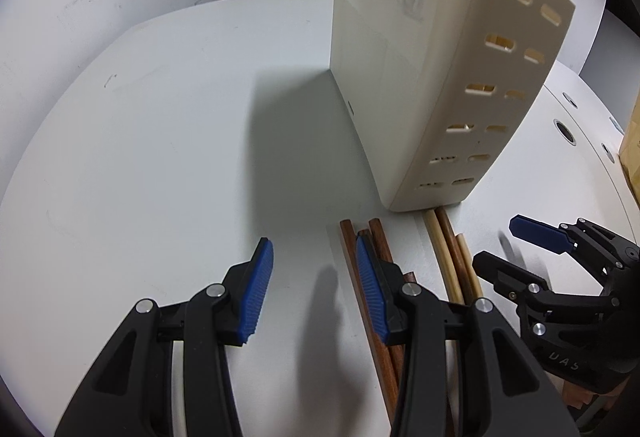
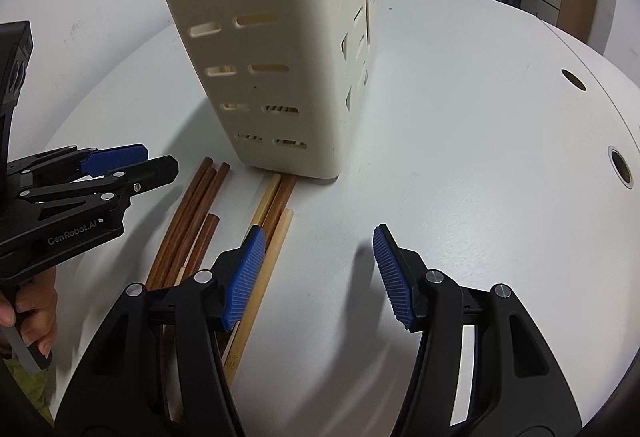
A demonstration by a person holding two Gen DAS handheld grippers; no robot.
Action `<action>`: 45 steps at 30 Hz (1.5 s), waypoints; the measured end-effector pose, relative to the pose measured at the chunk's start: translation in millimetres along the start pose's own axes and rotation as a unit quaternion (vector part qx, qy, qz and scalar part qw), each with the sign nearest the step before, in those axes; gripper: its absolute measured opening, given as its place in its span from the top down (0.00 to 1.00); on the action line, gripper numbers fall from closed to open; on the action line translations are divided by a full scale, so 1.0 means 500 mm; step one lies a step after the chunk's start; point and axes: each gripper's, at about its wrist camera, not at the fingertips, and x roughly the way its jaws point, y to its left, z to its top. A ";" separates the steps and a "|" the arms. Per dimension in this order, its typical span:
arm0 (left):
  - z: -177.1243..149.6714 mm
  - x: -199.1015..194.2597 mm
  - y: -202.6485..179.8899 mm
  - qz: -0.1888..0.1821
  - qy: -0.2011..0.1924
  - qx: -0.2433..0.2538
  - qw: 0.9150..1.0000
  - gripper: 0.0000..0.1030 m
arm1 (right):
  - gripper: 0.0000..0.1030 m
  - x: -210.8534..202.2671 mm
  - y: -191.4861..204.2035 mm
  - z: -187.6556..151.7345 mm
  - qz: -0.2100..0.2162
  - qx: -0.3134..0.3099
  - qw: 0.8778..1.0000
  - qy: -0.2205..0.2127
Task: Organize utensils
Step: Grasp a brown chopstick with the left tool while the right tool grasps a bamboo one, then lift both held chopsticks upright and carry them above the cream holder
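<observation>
A cream slotted utensil holder [image 1: 420, 85] stands upright on the white table [image 1: 160, 157]; it also shows in the right wrist view [image 2: 272, 49]. Several dark brown chopsticks [image 2: 192, 217] and pale chopsticks [image 2: 260, 261] lie on the table in front of it. My left gripper [image 1: 316, 277] is open and empty, its right finger over the brown chopsticks [image 1: 352, 249]. My right gripper [image 2: 320, 269] is open and empty, its left finger over the pale chopsticks. Each gripper shows in the other's view: the right one [image 1: 516, 249], the left one [image 2: 148, 161].
The table has round holes [image 2: 620, 167] at its right side. A cardboard box [image 1: 632, 141] stands at the far right edge. A white wall and a dark doorway lie behind the table.
</observation>
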 end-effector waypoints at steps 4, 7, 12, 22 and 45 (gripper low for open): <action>-0.003 0.006 -0.003 0.000 0.006 0.004 1.000 0.59 | 0.48 0.003 0.007 -0.006 -0.001 -0.004 1.000 0.004; -0.007 0.012 -0.008 0.001 0.011 0.008 1.000 0.59 | 0.48 0.000 0.013 -0.006 -0.003 -0.004 1.000 0.004; -0.011 0.024 -0.009 0.006 0.018 0.011 1.000 0.59 | 0.48 0.001 0.009 -0.003 -0.010 -0.003 1.000 0.004; -0.010 0.026 -0.013 -0.001 0.018 0.014 1.000 0.59 | 0.47 0.000 0.030 -0.006 -0.026 -0.014 1.000 0.007; 0.005 0.049 -0.003 0.005 0.030 0.023 0.999 0.94 | 0.94 -0.023 -0.031 -0.005 0.016 0.030 0.999 0.014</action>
